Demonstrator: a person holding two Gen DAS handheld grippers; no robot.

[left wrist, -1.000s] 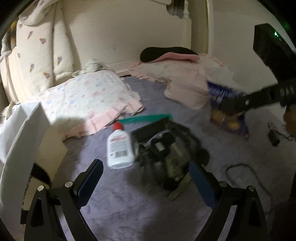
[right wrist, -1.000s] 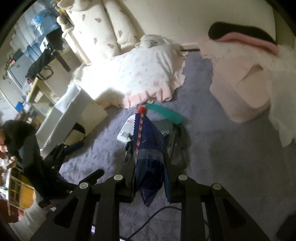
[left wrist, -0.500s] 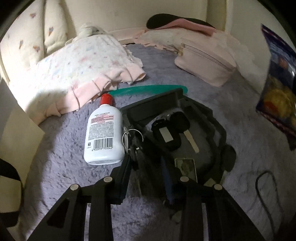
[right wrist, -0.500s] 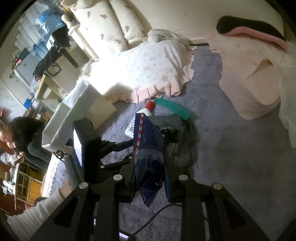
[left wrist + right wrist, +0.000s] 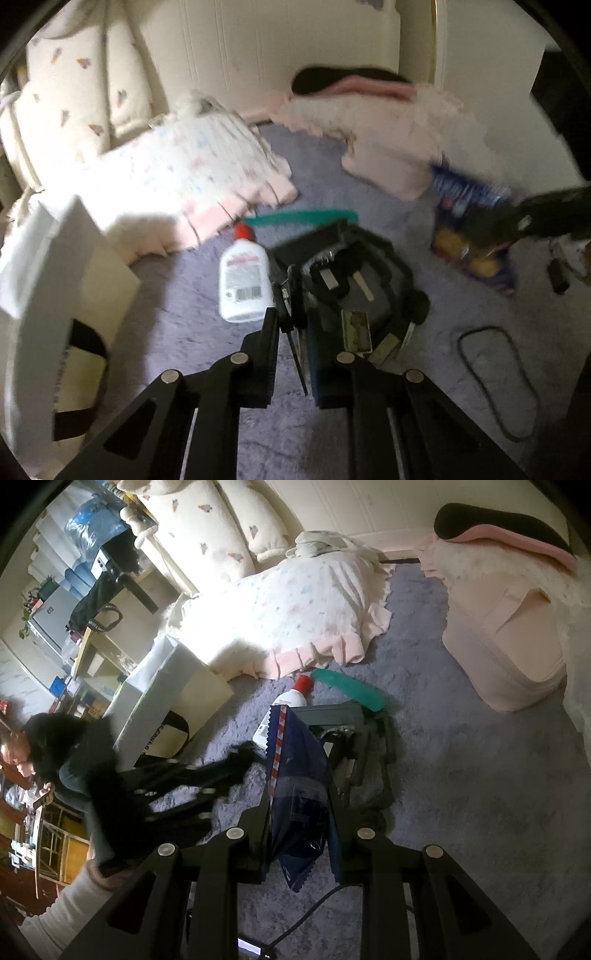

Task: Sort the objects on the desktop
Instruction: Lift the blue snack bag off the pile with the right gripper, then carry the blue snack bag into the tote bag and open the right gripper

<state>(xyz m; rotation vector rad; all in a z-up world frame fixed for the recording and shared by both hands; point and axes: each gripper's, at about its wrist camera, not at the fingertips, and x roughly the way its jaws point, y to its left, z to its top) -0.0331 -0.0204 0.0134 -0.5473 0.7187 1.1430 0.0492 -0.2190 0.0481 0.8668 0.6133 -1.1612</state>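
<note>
A black open tray (image 5: 400, 271) lies on the purple carpet and holds a car key (image 5: 334, 273) and small items. My left gripper (image 5: 293, 321) is shut on a key ring with keys (image 5: 290, 295) and holds it just above the tray's near left rim. A white bottle with a red cap (image 5: 243, 280) and a teal comb (image 5: 306, 217) lie beside the tray. My right gripper (image 5: 299, 805) is shut on a blue snack bag (image 5: 299, 775), which also shows blurred in the left wrist view (image 5: 469, 225). The tray (image 5: 354, 716) lies behind the bag.
A frilled pillow (image 5: 184, 177) and a white paper bag (image 5: 48, 295) are at the left. A pink pouch (image 5: 506, 642) sits at the back right. A black cable loop (image 5: 491, 376) lies on the carpet at the right. A person (image 5: 33, 738) is at the far left.
My left gripper closed on the key ring beside the tray and has lifted it back and up. My right gripper has kept the snack bag, moving slightly.
</note>
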